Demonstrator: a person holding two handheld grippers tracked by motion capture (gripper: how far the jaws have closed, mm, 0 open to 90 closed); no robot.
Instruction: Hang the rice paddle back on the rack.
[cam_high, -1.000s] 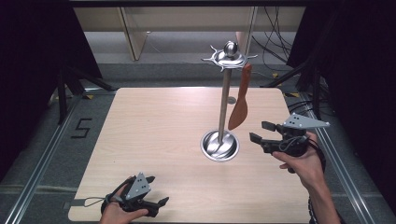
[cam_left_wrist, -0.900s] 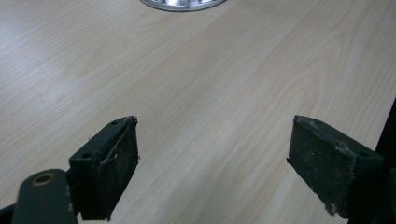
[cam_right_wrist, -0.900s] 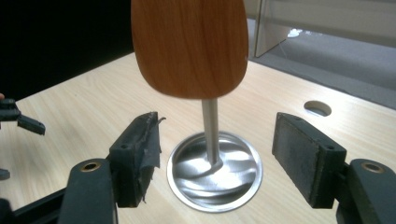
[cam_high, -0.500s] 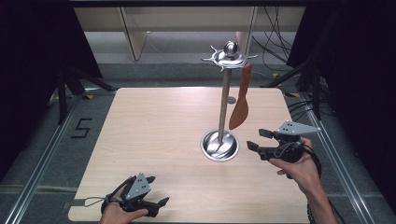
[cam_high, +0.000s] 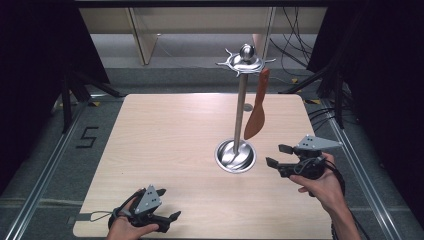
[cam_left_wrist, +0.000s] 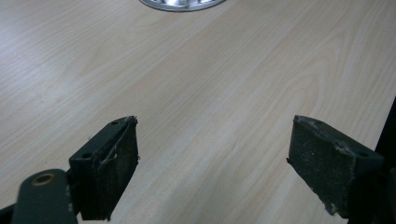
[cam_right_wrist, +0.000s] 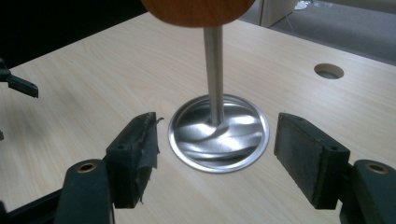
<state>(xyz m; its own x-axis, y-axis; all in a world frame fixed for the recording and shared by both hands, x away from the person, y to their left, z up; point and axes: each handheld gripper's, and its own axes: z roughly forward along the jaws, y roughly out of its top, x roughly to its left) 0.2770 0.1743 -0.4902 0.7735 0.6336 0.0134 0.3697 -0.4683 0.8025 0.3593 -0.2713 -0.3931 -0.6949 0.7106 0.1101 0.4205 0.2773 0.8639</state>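
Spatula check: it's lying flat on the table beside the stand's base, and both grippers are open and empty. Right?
Not quite. The wooden spatula hangs from the top of the metal stand, clear of the table, as the high view shows. The left gripper and right gripper are indeed open and empty.

A polished metal utensil stand (cam_high: 240, 107) is standing upright right of the table's centre on its round dished base (cam_right_wrist: 218, 133). A wooden spatula (cam_high: 257, 105) is hanging blade-down from its top.
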